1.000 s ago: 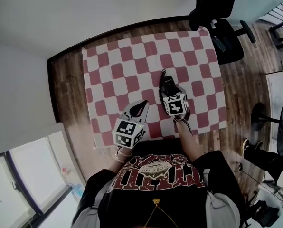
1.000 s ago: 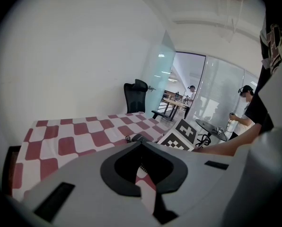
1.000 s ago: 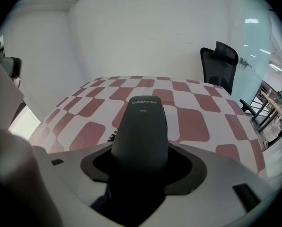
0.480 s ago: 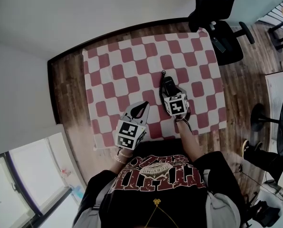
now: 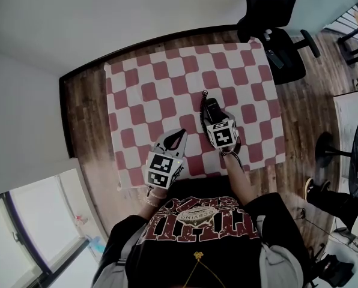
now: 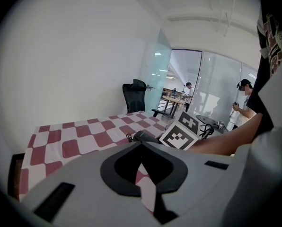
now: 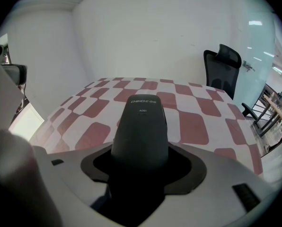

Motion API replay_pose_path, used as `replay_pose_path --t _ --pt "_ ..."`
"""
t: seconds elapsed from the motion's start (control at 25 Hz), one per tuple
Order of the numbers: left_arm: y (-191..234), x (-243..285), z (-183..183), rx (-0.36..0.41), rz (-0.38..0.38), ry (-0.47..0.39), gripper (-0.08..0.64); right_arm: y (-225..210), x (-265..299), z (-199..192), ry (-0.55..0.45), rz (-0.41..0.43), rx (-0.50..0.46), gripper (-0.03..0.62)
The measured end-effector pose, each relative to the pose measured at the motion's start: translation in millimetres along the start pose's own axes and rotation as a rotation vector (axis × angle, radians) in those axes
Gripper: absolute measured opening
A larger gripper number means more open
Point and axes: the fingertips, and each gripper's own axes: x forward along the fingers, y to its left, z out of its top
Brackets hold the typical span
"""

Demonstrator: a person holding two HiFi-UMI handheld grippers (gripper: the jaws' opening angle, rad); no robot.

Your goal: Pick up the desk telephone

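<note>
A table (image 5: 167, 83) — wholly draped in a red-and-white checkered cloth (image 5: 245, 77) — stands on wooden floor (image 5: 86, 113).

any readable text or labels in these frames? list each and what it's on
"CHINO-E": printed on the upper end of the black telephone, right gripper view; the small characters after it are too small to read.
"A061": just below that, on the same telephone.
T-shirt print: upside down and distorted, not readable.
Marker cubes: square patterns only, no words.
</note>
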Motion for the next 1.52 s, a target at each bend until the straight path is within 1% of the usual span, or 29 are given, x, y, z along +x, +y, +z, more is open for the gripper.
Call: replay_pose_path --t 0.24,0.44,0.76,1.12,1.52 --pt "-1.0 2.4 -6.3 0.020 -0.002 0.011 0.000 4.8 -10.7 6.5 -0.010 0.009 -0.008 0.290" --pt "-2.8 2.2 -3.8 0.016 -0.003 0.002 0.000 10.6 -20.2 10.6 -0.017 0.027 -0.021 0.288" --pt "-1.1 2.5 -10.1 0.018 0.000 0.018 0.000 21.8 -35.4 20.7 -0.036 0.055 -0.051 0.288" --pt "2.7 3.1 -15.2 0.006 0.006 0.030 0.000 33.3 -57.7 33.4 -0.062 0.091 -0.031 0.288" --pt "1.2 4.5 -13.7 0.007 -0.002 0.024 0.000 43.1 -83.0 52.5 -0.092 0.123 -0.049 0.288"
